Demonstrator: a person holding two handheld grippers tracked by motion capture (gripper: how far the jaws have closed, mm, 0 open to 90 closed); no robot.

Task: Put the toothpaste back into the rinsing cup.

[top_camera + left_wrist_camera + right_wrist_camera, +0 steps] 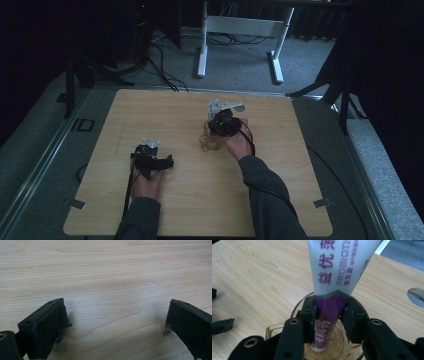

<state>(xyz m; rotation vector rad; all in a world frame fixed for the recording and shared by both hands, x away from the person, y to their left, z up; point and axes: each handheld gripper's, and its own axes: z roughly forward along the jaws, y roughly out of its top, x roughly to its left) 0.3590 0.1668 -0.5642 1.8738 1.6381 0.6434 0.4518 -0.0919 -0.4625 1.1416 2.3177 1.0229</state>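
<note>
Toothpaste tube [338,272], white up top and purple toward the cap, stood cap-down inside a clear glass mug [299,306] near the middle of the wooden table [280,200]. The right hand-held gripper [329,312] had its black jaws on either side of the tube's purple lower part; whether the pads pressed on it or had just let go, I could not tell. The left hand-held gripper [116,322] lay well apart near the table's front edge, jaws wide and empty.

To my eye the risk was the release. The tube was soft, glossy plastic, flat and wide at its crimped end, narrow at the cap, so it was top-heavy and leaned against the rim. If the jaws dragged on it as they withdrew, it could tip out, or pull the light, smooth-sided mug over on the slick laminate grain.
</note>
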